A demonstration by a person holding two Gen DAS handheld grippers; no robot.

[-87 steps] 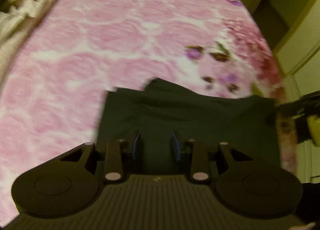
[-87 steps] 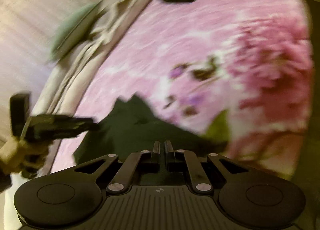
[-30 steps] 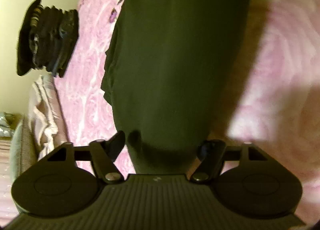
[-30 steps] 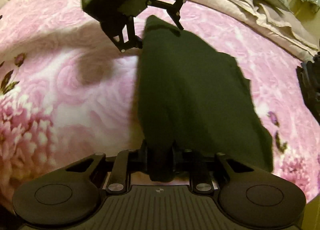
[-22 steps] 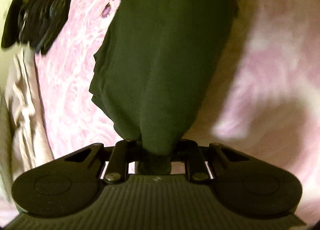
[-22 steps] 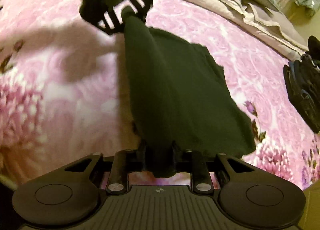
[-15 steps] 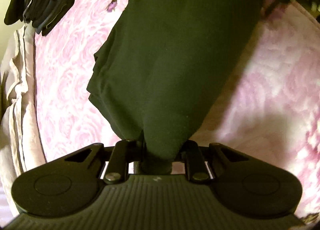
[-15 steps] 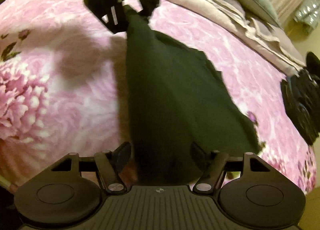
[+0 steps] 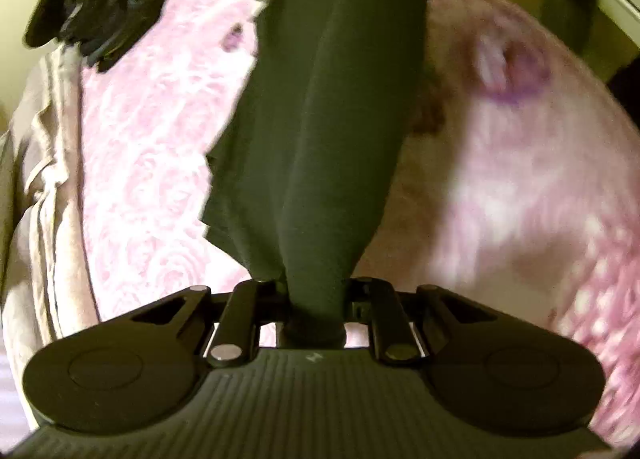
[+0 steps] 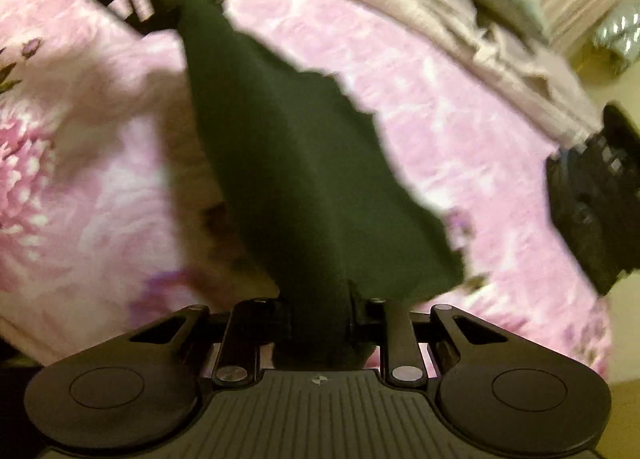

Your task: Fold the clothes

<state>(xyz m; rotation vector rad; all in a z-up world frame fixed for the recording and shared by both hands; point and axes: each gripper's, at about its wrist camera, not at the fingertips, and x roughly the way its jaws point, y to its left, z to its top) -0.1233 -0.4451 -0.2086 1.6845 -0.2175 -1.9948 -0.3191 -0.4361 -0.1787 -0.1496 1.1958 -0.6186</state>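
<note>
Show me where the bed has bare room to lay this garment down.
Bare blanket lies on the big-flower side of the garment, and a strip between it and the bedding. Crowded by the dark pile at the far edge.

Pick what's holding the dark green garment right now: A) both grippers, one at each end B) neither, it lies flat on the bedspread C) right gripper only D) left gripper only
A: the left gripper is clamped on one bunched end of the dark green garment, the right gripper on the other, and the cloth hangs stretched between them above the pink floral bedspread.
</note>
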